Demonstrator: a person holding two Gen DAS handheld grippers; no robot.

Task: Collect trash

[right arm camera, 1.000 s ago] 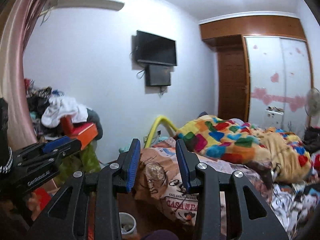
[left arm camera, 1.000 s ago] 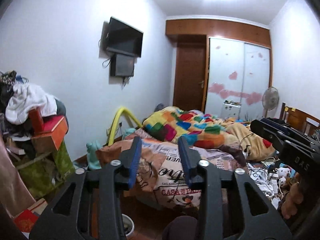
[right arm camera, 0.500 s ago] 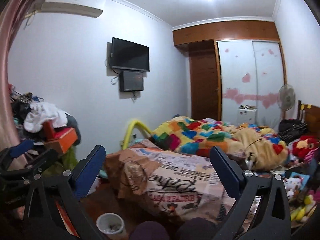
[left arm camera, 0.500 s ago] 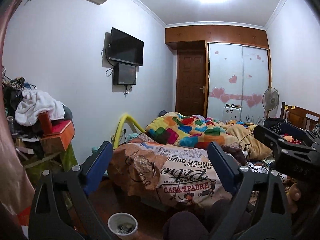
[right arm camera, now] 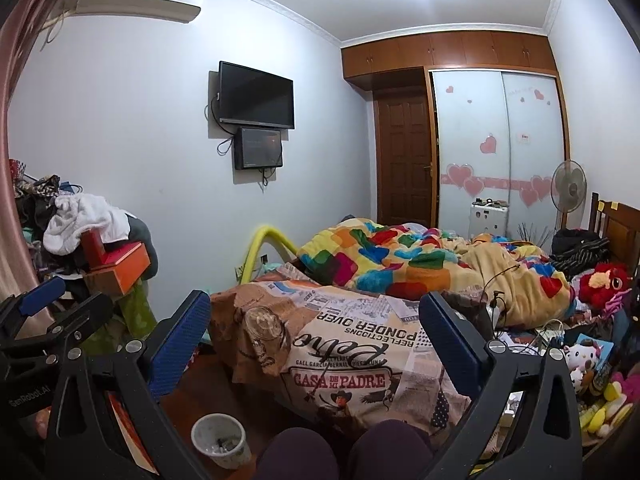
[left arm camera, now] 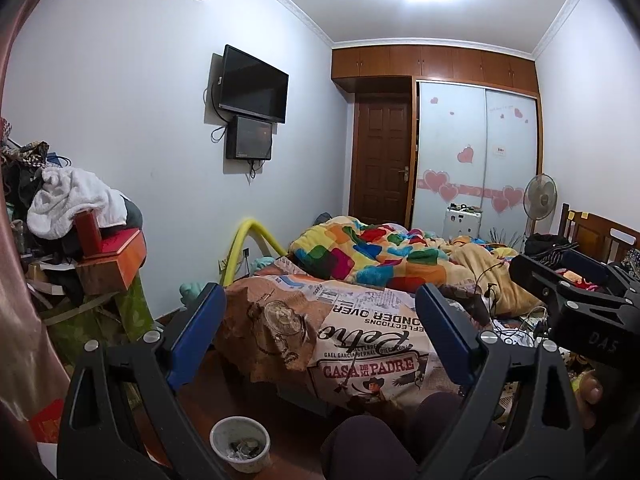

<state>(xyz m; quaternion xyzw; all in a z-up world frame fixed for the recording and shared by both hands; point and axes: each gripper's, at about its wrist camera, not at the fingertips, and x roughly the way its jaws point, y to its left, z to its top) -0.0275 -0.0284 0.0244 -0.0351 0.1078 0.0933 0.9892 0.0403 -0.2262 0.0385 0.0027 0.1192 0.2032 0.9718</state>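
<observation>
Bedroom floor, littered white cup (left arm camera: 240,443)

"CASA DE MI PADRE" and "PONDER OVER" on bedsheet (right arm camera: 352,360), "GenRobot.AI" on left claw (right arm camera: 24,394)

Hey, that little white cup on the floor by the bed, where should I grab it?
Grip the white cup across its upper wall, just under the rim, coming from above and in front. It stands upright with its mouth open and scraps inside, so keep it level. Both grippers are open and empty.
</observation>
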